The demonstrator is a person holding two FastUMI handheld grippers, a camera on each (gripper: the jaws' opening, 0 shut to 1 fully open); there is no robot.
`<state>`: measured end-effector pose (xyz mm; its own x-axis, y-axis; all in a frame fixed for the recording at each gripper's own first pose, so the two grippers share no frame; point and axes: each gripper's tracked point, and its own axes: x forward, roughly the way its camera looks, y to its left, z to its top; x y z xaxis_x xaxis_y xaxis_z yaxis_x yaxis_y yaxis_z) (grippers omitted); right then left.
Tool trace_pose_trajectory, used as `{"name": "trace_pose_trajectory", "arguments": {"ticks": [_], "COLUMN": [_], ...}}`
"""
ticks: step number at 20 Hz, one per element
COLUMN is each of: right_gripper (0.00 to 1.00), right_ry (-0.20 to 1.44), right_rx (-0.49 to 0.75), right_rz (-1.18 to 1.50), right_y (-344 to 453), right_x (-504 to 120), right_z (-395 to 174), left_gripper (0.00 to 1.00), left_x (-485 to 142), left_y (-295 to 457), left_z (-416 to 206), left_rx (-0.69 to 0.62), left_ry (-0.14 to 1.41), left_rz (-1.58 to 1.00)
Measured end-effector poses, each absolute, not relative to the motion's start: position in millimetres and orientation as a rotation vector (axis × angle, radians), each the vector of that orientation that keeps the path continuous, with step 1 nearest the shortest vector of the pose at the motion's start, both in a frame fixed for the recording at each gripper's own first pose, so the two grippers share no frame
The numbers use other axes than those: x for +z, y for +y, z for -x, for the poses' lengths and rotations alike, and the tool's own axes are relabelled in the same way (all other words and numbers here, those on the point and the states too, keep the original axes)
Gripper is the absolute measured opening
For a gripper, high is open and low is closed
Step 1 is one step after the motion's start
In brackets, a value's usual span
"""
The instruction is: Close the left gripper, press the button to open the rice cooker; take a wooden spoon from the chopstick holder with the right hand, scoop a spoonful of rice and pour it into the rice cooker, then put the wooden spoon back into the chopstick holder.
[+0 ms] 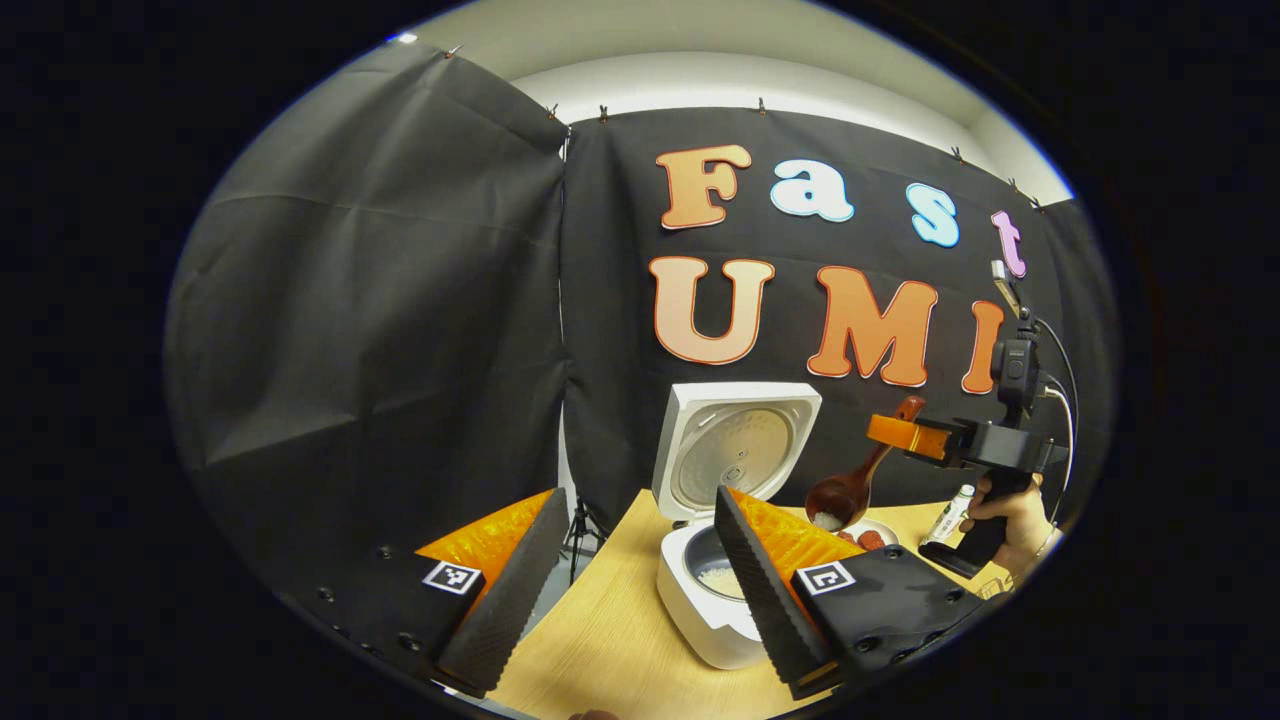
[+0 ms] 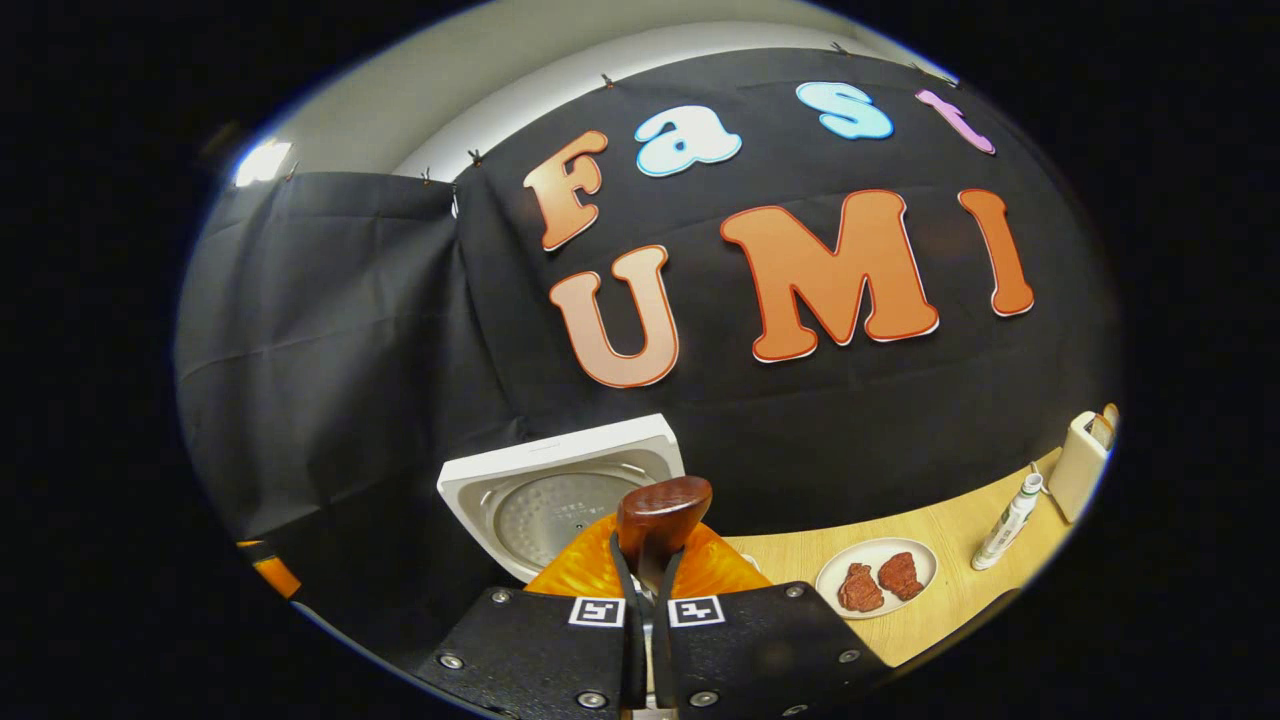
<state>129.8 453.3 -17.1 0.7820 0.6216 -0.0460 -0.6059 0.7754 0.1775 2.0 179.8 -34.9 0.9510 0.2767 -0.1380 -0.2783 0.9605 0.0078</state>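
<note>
Clamping the wooden spoon [image 2: 660,520], the right hand-held gripper [image 2: 648,590]; left hand-held gripper [image 1: 640,580] gapes wide.

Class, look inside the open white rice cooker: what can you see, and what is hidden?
Inside the white rice cooker, some white rice lies in the pot; the left gripper's finger covers the rest.

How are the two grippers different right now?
The left gripper has its jaws spread wide and holds nothing; the right gripper has its jaws shut on the wooden spoon. The left gripper sits low by the rice cooker; the right gripper is held higher up. Both have orange-and-black jaws.
</note>
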Motion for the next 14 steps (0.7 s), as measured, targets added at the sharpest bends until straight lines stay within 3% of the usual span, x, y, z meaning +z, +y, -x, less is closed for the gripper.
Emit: {"name": "trace_pose_trajectory", "arguments": {"ticks": [14], "right_gripper": [0.02], "right_ry": [-0.007], "right_rx": [0.756], "right_rz": [0.058], "right_y": [476], "right_x": [-23], "right_z": [-112], "left_gripper": [0.99], "left_x": [-38], "left_y": [178], "left_z": [-6], "left_rx": [0.29], "left_ry": [0.148], "left_rz": [0.013]}}
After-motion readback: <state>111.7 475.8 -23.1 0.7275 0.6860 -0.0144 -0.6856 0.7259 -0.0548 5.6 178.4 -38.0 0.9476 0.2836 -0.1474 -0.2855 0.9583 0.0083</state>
